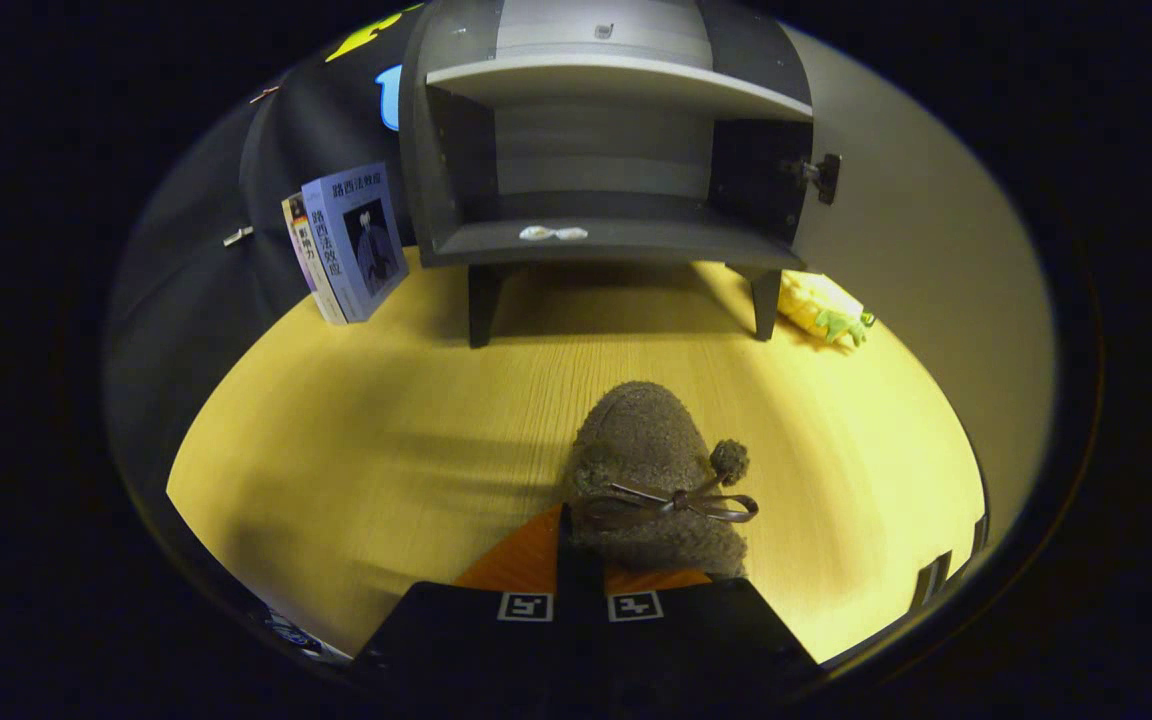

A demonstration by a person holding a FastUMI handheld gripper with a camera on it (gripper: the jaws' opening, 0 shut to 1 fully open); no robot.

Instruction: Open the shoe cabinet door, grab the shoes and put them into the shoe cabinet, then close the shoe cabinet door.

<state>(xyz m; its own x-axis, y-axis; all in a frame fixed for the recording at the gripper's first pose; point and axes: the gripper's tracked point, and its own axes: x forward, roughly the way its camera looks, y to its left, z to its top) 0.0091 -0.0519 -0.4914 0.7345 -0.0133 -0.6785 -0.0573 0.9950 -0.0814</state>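
At the bottom middle of the frame, the gripper (581,560) is clamped on a fuzzy brown slipper with a bow (651,470). The grey wooden shoe cabinet (606,150) stands open above; carry it straight onto the bottom shelf, toe first

We see a yellow wood-grain table (356,440). On it: grey shoe cabinet (606,150) standing on legs, two books (346,245) leaning left of it, yellow plush toy (821,308) at its right.
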